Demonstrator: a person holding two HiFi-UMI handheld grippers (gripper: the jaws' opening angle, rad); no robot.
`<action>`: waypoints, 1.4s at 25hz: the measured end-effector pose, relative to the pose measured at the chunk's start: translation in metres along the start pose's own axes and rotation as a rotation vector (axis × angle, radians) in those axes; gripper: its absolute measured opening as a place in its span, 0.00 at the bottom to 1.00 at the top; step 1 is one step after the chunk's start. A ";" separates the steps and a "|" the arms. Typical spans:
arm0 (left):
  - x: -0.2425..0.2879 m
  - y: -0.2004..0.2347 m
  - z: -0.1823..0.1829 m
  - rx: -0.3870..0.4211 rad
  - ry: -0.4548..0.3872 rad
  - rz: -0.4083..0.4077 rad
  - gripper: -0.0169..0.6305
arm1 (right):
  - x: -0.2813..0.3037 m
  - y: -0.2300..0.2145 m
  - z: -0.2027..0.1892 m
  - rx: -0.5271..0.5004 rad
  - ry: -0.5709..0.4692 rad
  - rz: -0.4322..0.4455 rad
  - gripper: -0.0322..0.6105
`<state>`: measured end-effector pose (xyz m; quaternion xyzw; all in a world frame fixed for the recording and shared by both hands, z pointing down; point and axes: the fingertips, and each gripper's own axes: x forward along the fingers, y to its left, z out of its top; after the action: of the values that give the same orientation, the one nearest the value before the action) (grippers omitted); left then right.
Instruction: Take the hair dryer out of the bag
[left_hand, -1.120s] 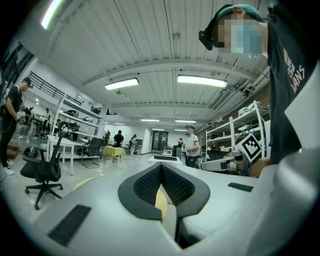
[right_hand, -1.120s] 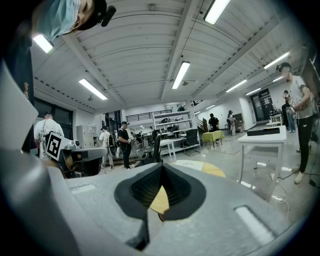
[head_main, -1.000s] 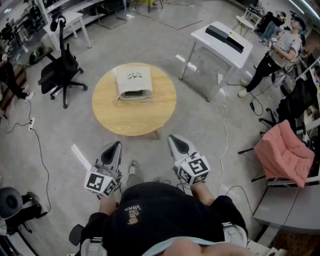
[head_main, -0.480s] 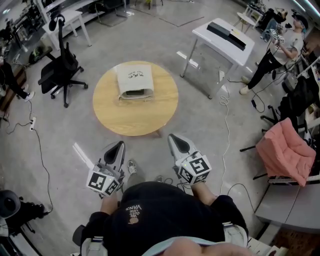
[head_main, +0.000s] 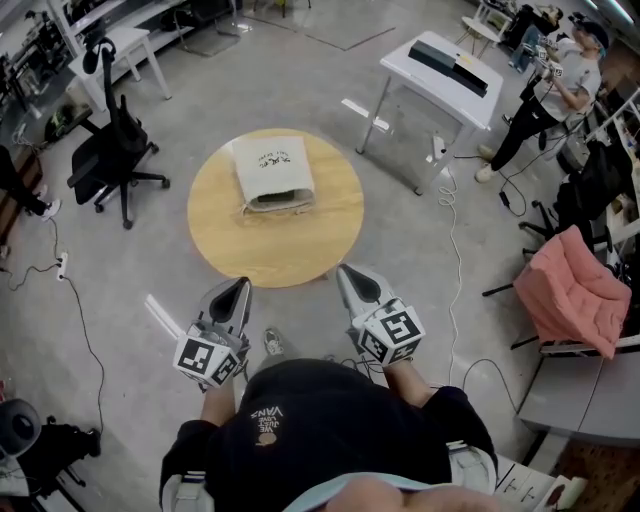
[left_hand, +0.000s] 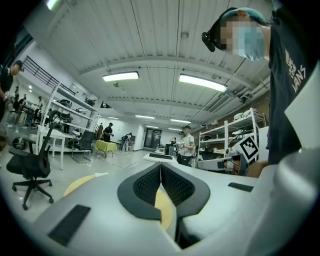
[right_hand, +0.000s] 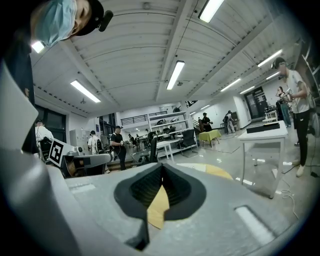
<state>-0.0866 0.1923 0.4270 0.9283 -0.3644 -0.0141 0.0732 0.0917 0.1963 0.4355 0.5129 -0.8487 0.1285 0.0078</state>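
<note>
Well ahead of the left gripper and off to its left, a black wheeled office chair stands on the grey concrete floor. The left gripper, a grey two-jaw tool with a marker cube at its rear, is held low in front of the person and points level. Its own view shows the black ribbed pads pressed together with nothing between them. Its tip is just short of the near rim of the round light-wood table.

The cream fabric bag with dark print lies flat on the far half of that table, ahead of both grippers and roughly between their lines of aim, apart from both. A darker band runs along the bag's near edge. The hair dryer cannot be seen in any view.

The right gripper, a matching grey tool, sits just beside the left one and points slightly downward at the table's near rim. Its pads also meet in a closed seam, holding nothing.

Ahead and to the right of the right gripper stands a white rectangular table carrying a flat black box. Further right, a standing person in a light top is well apart. A pink cloth is draped over a seat off to the right gripper's right.
</note>
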 end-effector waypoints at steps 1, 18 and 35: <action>0.001 0.008 0.001 0.001 0.004 -0.006 0.04 | 0.007 0.001 0.001 0.004 -0.002 -0.002 0.05; 0.010 0.132 0.007 0.003 0.058 -0.128 0.04 | 0.106 0.029 0.001 0.056 -0.008 -0.128 0.05; 0.034 0.161 -0.015 -0.017 0.099 -0.186 0.04 | 0.148 0.026 -0.010 0.049 0.036 -0.144 0.05</action>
<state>-0.1693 0.0544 0.4663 0.9569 -0.2726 0.0219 0.0974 -0.0022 0.0817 0.4607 0.5702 -0.8060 0.1578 0.0197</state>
